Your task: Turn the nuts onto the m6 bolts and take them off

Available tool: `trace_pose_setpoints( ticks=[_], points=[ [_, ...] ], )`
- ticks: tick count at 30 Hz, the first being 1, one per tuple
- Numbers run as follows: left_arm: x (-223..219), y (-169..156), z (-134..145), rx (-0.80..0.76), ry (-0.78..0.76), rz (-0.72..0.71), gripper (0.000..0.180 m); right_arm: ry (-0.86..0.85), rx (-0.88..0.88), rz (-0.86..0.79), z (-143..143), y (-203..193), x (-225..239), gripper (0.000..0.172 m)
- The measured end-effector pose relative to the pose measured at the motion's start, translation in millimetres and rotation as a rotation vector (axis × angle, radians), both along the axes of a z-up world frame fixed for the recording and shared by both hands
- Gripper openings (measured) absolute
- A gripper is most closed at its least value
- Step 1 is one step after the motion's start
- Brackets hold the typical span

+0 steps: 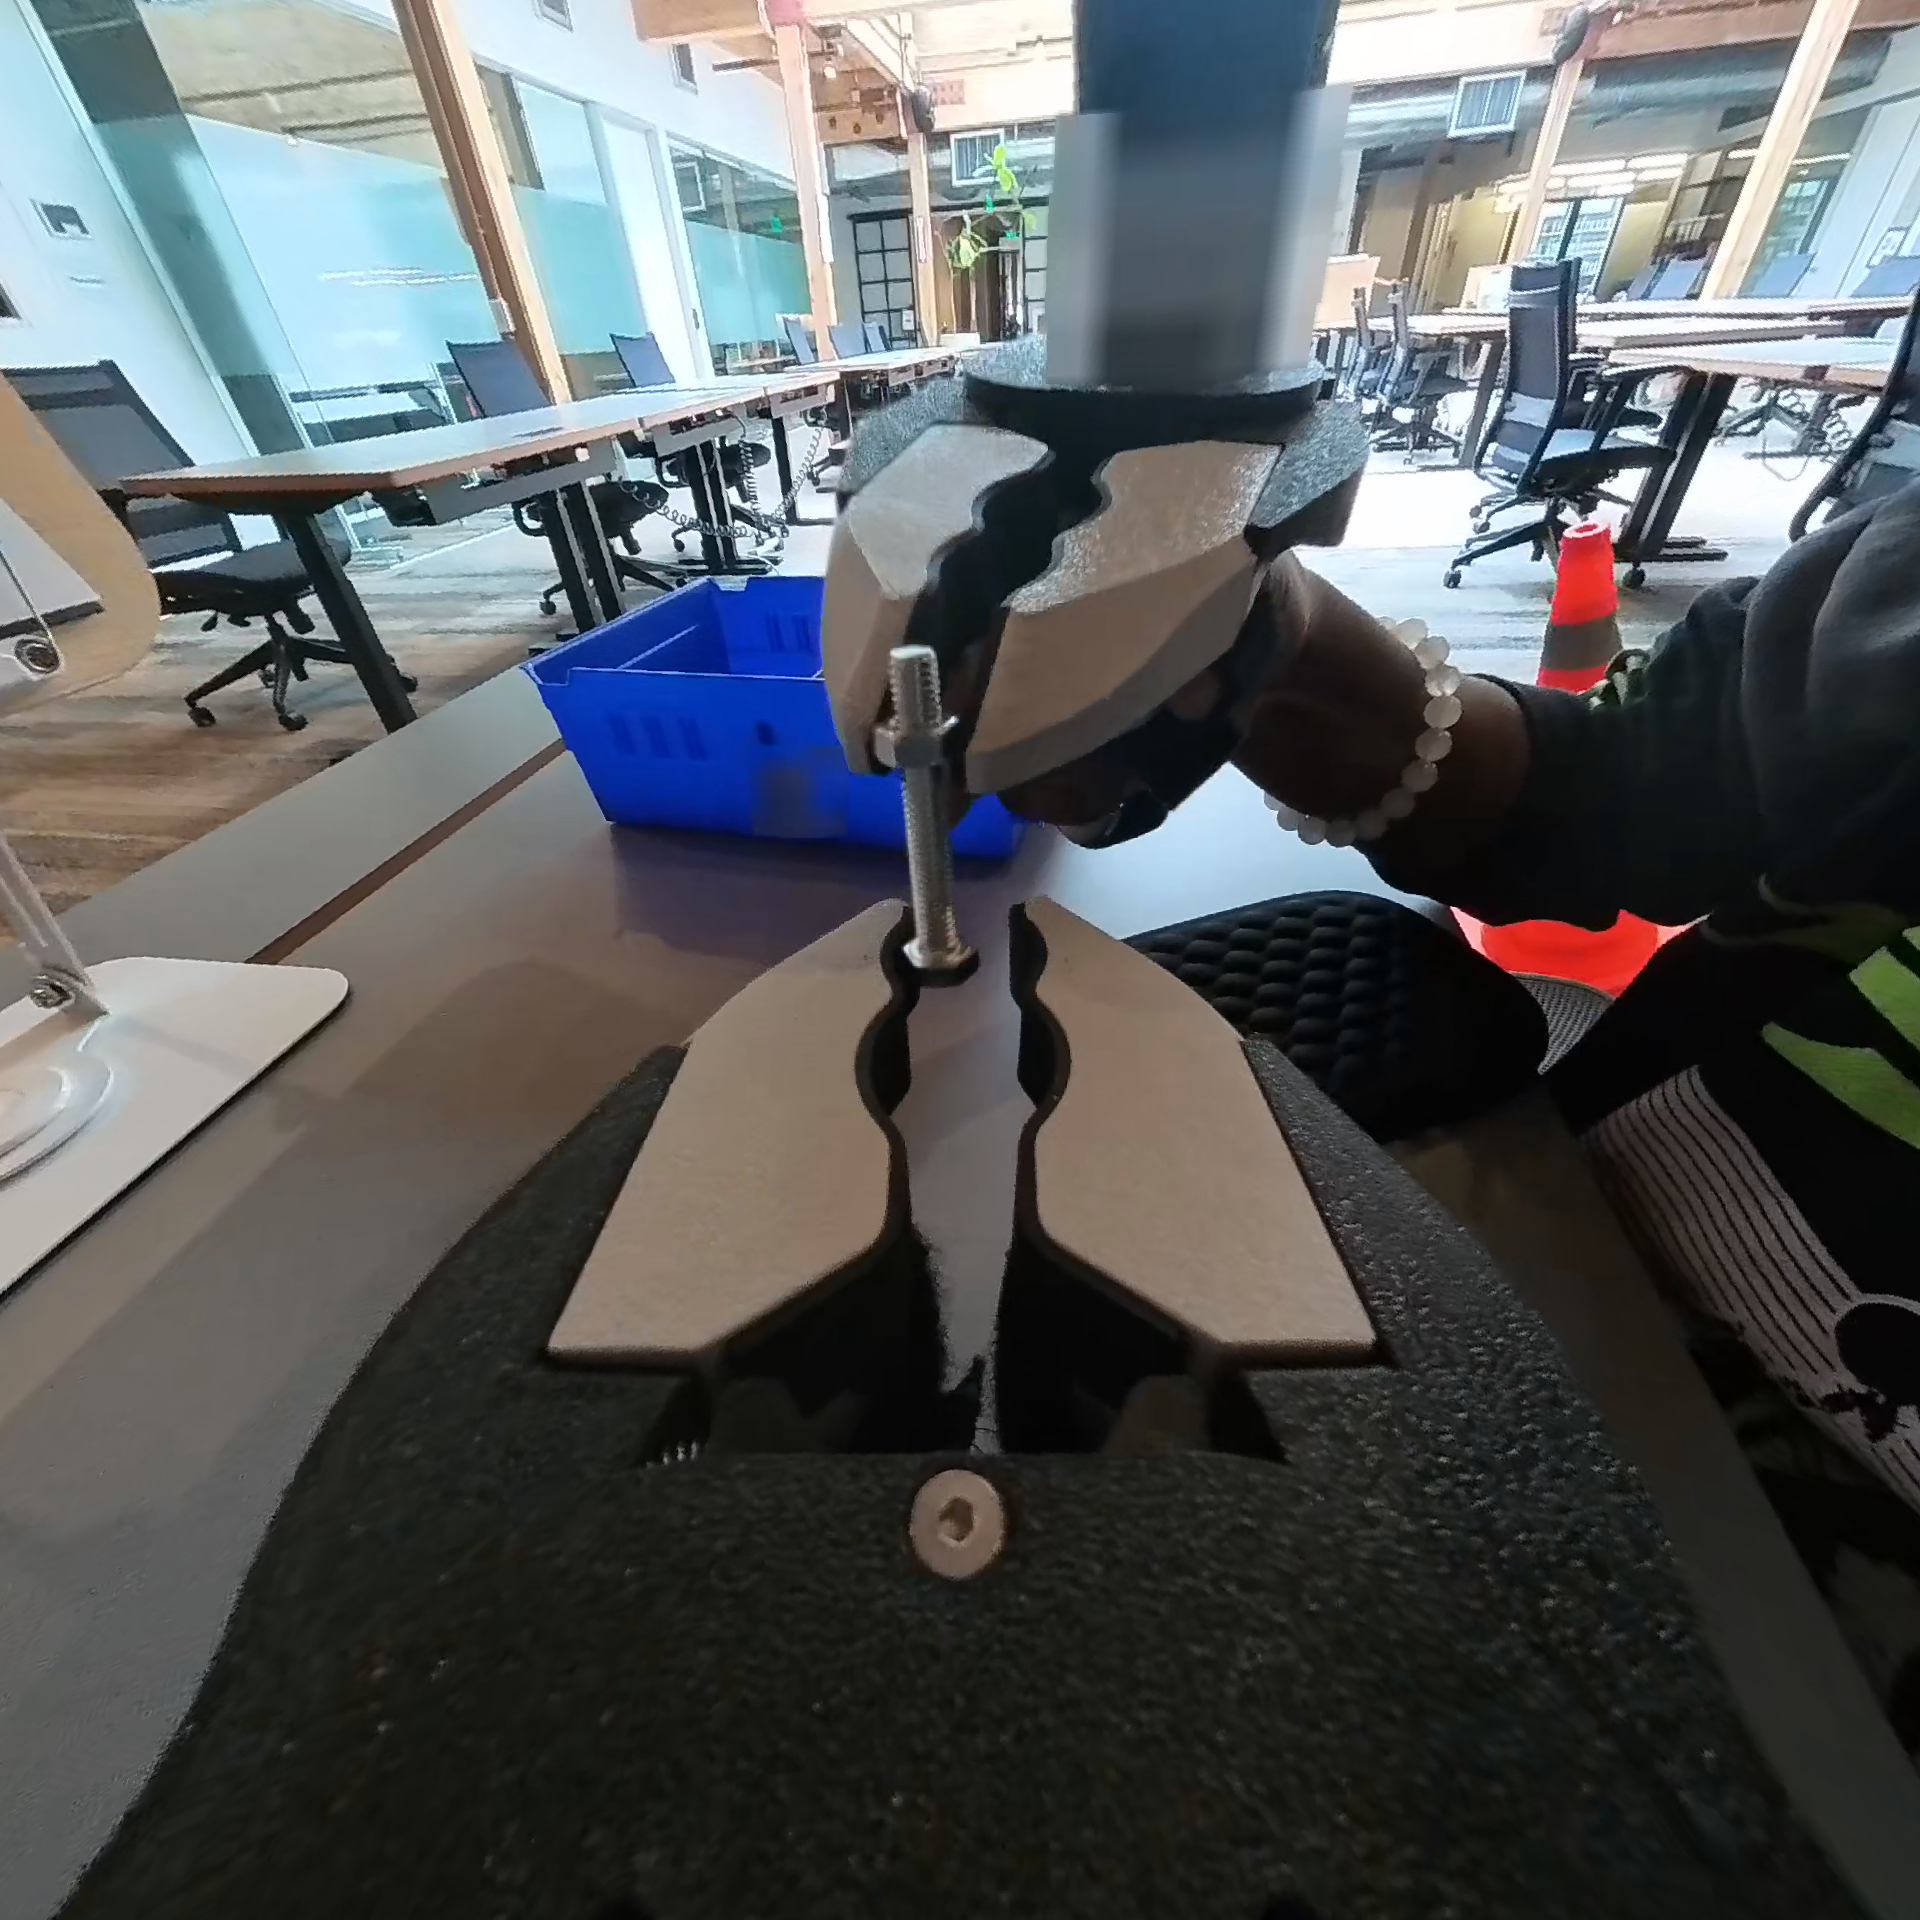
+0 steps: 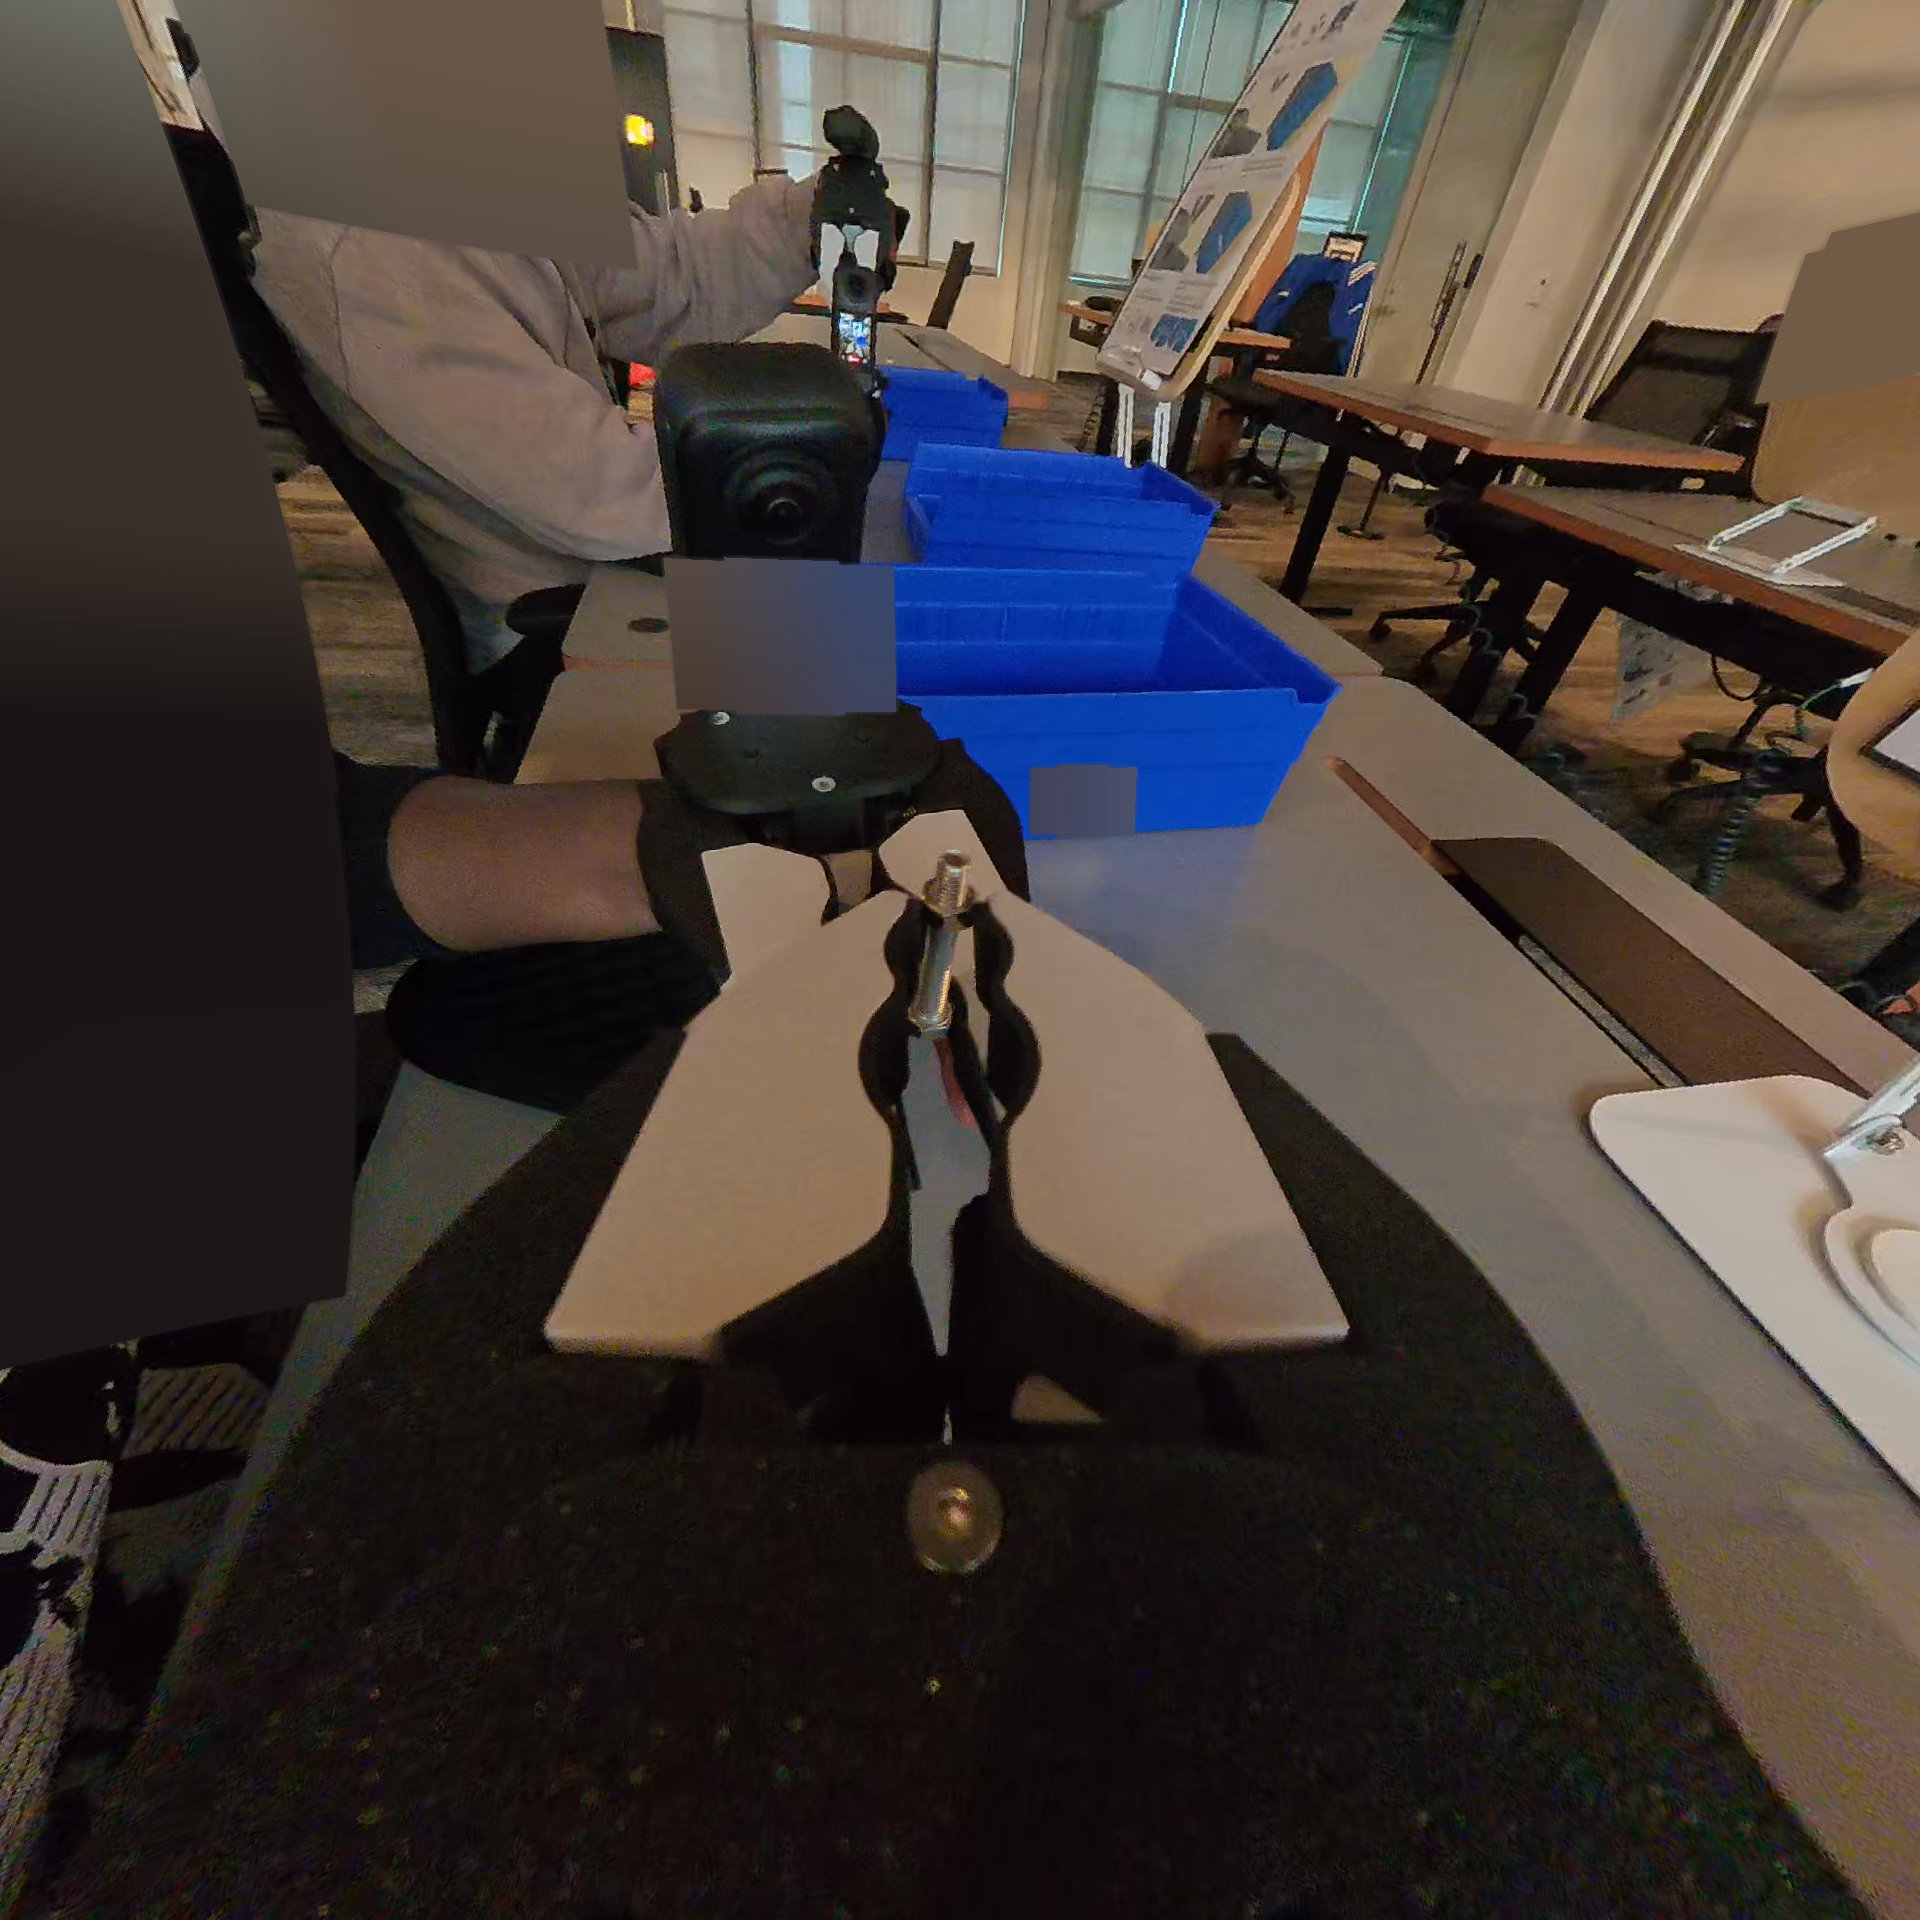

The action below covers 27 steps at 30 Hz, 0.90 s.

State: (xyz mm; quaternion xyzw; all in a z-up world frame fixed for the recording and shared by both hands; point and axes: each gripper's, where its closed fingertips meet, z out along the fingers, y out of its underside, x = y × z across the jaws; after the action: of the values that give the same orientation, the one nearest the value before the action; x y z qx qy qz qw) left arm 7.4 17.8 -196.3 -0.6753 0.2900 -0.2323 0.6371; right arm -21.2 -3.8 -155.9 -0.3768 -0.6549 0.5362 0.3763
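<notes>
the right gripper [image 1: 914,748] is clamped on a hex nut [image 1: 914,740] threaded near the top of a silver bolt [image 1: 923,831], which hangs upright above the dark table [image 1: 416,987]. the left gripper [image 1: 961,951] stands with its jaws apart, the bolt's head [image 1: 938,953] resting against the left finger [image 1: 748,1122] while the other finger is clear of it. behind sits a blue bin [image 1: 675,717] whose label patch is blurred, so no writing or brand can be read.
</notes>
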Motion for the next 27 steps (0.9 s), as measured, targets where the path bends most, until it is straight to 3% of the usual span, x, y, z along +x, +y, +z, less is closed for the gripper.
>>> trace_pose_setpoints(
  ticks=[6,14,22,27],
  points=[
    [-1,0,-1,-0.007,-0.003,-0.004,0.006,-0.005,-0.001,0.013,-3,-1,0,0.009],
    [4,-4,-9,-0.005,-0.004,-0.035,0.004,-0.029,0.015,0.045,-11,-4,4,0.009],
    [9,3,-35,0.024,-0.102,-0.043,0.004,-0.033,0.012,0.048,-30,0,15,0.052],
    [10,2,-43,0.048,-0.165,-0.089,0.004,0.077,0.014,0.015,-50,2,5,0.053]
  ],
)
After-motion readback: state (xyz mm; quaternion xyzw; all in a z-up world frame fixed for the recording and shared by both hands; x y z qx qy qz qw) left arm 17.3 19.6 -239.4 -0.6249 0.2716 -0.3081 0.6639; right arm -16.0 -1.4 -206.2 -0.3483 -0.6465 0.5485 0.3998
